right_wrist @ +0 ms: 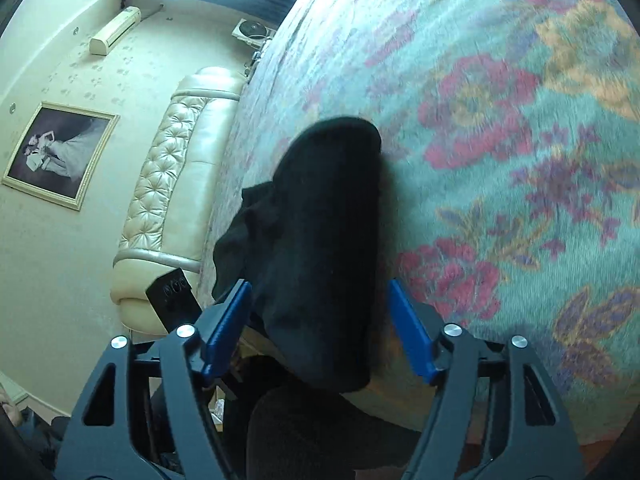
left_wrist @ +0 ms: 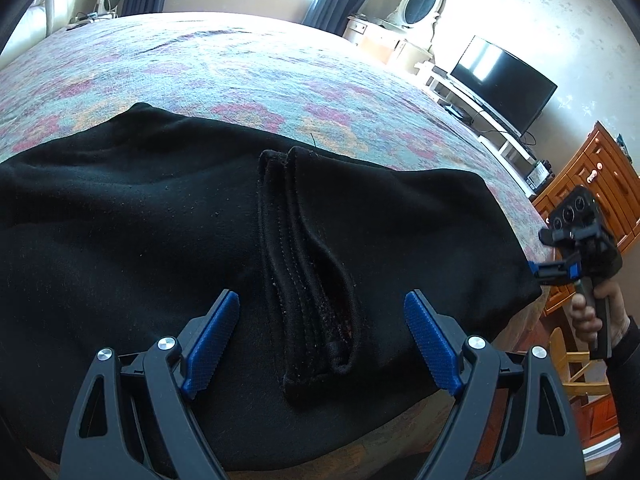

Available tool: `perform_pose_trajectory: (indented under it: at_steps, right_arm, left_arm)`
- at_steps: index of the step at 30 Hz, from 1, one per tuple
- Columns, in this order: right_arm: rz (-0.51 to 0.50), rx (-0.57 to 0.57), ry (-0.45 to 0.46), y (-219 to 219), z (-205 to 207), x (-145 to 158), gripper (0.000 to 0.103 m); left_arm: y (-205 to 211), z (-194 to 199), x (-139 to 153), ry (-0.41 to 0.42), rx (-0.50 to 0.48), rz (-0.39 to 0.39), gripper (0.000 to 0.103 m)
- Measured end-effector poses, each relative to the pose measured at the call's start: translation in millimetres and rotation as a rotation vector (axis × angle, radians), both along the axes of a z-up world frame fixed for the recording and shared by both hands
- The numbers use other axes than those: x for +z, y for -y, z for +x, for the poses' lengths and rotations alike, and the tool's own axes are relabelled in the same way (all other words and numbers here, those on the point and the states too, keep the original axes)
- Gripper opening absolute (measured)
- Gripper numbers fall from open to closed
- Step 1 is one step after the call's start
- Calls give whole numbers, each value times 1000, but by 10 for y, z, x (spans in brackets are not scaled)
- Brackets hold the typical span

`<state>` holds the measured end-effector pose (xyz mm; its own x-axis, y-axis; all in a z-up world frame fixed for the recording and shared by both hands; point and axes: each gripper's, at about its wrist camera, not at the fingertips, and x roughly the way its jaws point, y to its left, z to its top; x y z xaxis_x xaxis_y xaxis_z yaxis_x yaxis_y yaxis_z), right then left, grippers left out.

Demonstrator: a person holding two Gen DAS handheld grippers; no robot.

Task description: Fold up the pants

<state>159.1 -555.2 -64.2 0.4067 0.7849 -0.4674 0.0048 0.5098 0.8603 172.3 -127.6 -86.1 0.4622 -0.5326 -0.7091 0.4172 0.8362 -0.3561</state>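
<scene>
Your black pants [left_wrist: 180, 220] lie on the floral bed [left_wrist: 240, 72], draped over its near edge. Your left gripper [left_wrist: 322, 340] hovers above the cuffs, fingers spread wide, empty. Your right gripper [right_wrist: 320, 328] straddles the fabric's end, fingers apart, gripping nothing.

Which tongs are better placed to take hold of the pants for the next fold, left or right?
Left, probably. The left tongs stand open straddling the hems on the black pants. The right tongs, also open, face one end of the pants near the bed edge.
</scene>
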Motion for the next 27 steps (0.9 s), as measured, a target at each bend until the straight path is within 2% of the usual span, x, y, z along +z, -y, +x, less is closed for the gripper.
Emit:
perform_pose_trajectory:
  at_steps: [2,7,11,14,15,17,20,22,27]
  right_arm:
    - [-21,-22,4,14,194,52,72]
    - [-3,-37,-27,-80,668,-10,72]
    - [-45,-46,-66,-136,816,-122,31]
    - [-41,-59,-82,-79,782,-228,29]
    - [-45,-62,-76,-83,776,-227,30]
    - [-33,-71,-66,-90,752,-202,38]
    - [-26,-108,-30,-64,669,-84,67]
    - [-71,-138,-2,-58,584,29,71]
    - [-165,-211,50,-113,390,254,72]
  left_arm:
    - [-10,0,1,5,1,-4,84]
    - [-32,3,1,1,-6,-24,84]
    - [-48,9,-1,5,-16,-40,84]
    - [-75,2,4,13,-27,-58,84]
    - [-79,0,7,15,-32,-61,84]
    - [-94,-11,28,21,-42,-63,84]
    - [-175,-36,95,23,-36,-66,84]
    - [-302,-56,142,25,-20,-58,84]
    - [-798,-61,275,19,77,-15,84]
